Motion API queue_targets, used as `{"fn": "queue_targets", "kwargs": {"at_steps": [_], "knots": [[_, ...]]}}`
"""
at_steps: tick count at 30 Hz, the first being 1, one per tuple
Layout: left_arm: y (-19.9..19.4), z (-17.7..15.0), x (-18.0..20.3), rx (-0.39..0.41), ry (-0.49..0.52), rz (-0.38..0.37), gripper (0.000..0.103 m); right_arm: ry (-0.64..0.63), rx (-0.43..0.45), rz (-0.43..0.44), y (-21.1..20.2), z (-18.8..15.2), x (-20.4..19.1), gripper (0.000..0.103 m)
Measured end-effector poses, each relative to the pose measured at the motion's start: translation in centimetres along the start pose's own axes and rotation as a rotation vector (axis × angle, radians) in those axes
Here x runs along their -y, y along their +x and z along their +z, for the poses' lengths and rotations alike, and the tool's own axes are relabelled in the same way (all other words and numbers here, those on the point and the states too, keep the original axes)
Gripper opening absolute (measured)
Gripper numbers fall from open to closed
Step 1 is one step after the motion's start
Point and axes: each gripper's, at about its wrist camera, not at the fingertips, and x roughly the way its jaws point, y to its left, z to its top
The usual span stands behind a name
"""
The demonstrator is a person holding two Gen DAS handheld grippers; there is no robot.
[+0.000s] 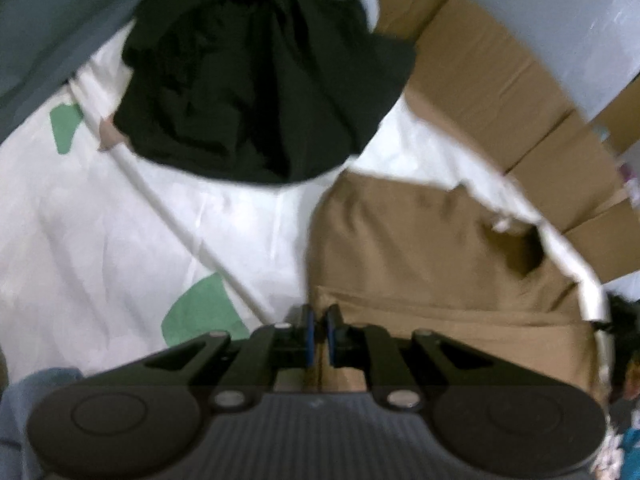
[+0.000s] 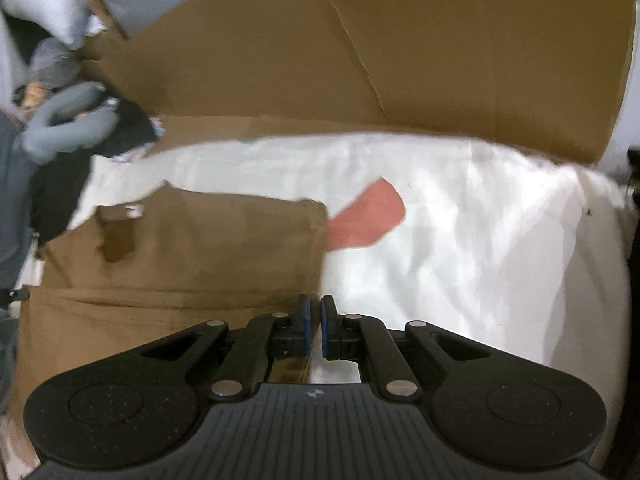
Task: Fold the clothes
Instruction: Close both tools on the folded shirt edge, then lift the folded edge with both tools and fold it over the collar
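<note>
The left gripper (image 1: 319,316) tilts steeply down, its jaws pinched on the near left edge of the tan garment (image 1: 432,248). The right gripper (image 2: 315,312) tilts down likewise, jaws clamped on the garment's (image 2: 180,248) near right edge. The garment lies flat, stretching away from both tools on a white sheet (image 2: 460,240) with green and red patches. A dark garment (image 1: 256,88) lies heaped beyond. Cardboard (image 2: 360,40) stands behind.
</note>
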Motion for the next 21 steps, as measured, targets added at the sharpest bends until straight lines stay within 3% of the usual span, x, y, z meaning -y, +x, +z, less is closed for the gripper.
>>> {"fn": "queue_targets", "kwargs": {"at_steps": [6,7,9,10,17,21], "knots": [[0.9,-0.3,1.3,0.004,0.074,-0.012,0.022,0.005,-0.019,-0.013,1.6,-0.9,-0.4,0.010],[0.8,-0.4,1.4,0.006,0.092,-0.016,0.024,-0.006,-0.022,-0.007,1.5,-1.0,-0.5,0.014],[0.7,-0.5,1.7,0.008,0.131,-0.017,0.025,-0.045,-0.034,-0.007,1.4,-1.2,-1.0,0.034],[0.7,-0.5,1.7,0.010,0.142,-0.016,0.025,-0.067,-0.040,-0.009,1.4,-1.3,-1.3,0.038],[0.1,-0.8,2.2,0.038,0.208,-0.012,0.024,-0.138,-0.036,-0.018,1.5,-1.6,-2.1,0.038],[-0.6,-1.3,2.9,0.062,0.276,0.012,0.021,-0.194,-0.032,-0.033,1.5,-1.6,-2.7,0.029]]}}
